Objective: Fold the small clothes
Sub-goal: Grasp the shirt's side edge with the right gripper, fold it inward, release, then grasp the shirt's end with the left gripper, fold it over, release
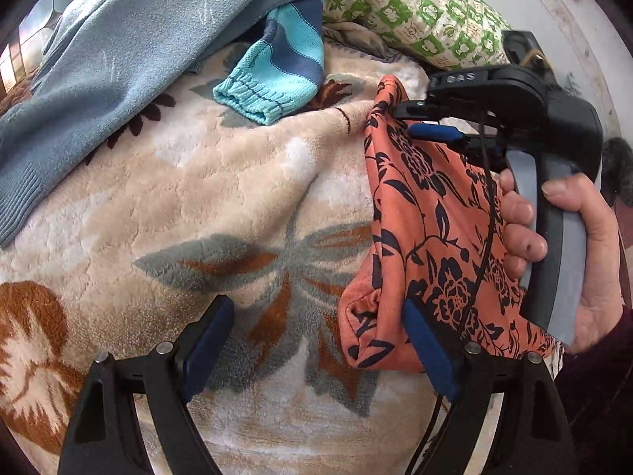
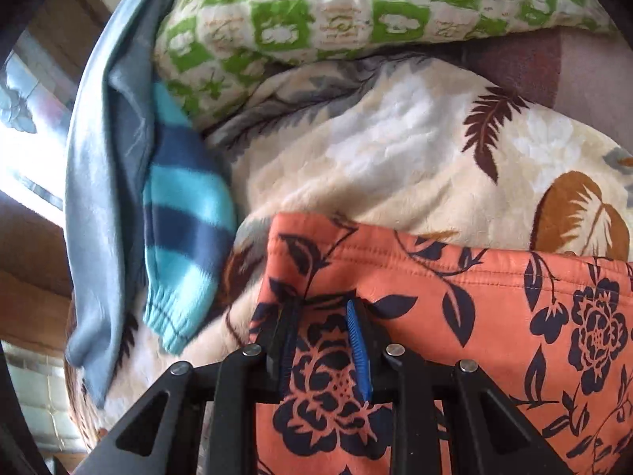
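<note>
An orange garment with a dark floral print (image 1: 427,229) hangs lifted above a cream floral blanket (image 1: 221,182). My right gripper (image 1: 411,120) is shut on its upper edge, held by a hand at the right of the left wrist view. In the right wrist view the same gripper (image 2: 322,308) pinches the orange garment (image 2: 455,316) just under its stitched hem. My left gripper (image 1: 316,336) is open, jaws wide apart. Its right finger (image 1: 429,352) touches the garment's lower corner, and nothing sits between the fingers.
A light blue sweater (image 1: 130,51) and a turquoise-and-navy striped sleeve (image 1: 277,67) lie at the far left of the blanket. A green-and-white checked pillow (image 1: 415,8) sits behind. The blanket (image 2: 395,150) bunches up beyond the garment.
</note>
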Motion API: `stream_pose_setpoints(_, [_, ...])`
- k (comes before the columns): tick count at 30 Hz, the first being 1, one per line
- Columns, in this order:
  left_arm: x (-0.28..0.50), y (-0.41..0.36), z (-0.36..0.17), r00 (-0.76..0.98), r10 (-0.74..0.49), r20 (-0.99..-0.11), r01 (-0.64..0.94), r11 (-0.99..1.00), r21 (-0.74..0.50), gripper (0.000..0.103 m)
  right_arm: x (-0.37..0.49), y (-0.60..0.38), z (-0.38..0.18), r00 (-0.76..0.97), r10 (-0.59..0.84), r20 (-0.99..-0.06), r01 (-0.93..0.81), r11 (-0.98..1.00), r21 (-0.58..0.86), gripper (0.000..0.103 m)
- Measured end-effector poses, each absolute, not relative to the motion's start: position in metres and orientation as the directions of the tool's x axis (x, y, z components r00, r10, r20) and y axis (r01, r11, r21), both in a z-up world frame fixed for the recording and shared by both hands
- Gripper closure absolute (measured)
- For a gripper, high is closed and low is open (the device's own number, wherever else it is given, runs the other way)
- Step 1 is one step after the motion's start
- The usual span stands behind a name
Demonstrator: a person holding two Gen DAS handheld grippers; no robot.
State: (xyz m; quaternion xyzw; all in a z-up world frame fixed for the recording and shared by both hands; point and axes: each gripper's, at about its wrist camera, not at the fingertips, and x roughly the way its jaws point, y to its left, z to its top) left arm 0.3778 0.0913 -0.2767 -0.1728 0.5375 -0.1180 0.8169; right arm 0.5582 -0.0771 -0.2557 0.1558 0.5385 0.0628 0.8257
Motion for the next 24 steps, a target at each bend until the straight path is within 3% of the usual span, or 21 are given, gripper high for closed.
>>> stream_pose_setpoints(8, [0.37, 0.09, -0.25, 0.519, -0.275, -0.809, -0.018, 0.943, -0.332, 0.015, 0.458, -0.162, -0.233, 0.443, 0.256, -0.859, 0.101, 0.938, 0.331, 0.074])
stream_pose_setpoints(13, [0.373, 0.053, -0.258, 0.507, -0.126, -0.853, 0.013, 0.99, -0.139, 0.015, 0.363, -0.207, -0.257, 0.373, 0.092, -0.923, 0.108, 0.984, 0.142, 0.074])
stream_pose_setpoints(16, [0.378, 0.035, -0.273, 0.458, -0.072, -0.886, 0.06, 0.997, -0.05, 0.015, 0.309, -0.232, -0.27, 0.378, 0.099, -0.92, 0.092, 0.985, 0.144, 0.074])
stream_pose_setpoints(19, [0.384, 0.035, -0.283, 0.414, -0.108, -0.904, 0.039, 0.994, -0.101, 0.013, 0.279, -0.252, -0.262, 0.39, 0.143, -0.909, 0.097, 0.976, 0.195, 0.074])
stream_pose_setpoints(24, [0.378, 0.046, -0.274, 0.438, -0.147, -0.887, -0.053, 0.981, -0.189, 0.013, 0.247, -0.303, -0.231, 0.602, 0.186, -0.776, 0.14, 0.933, 0.332, 0.07])
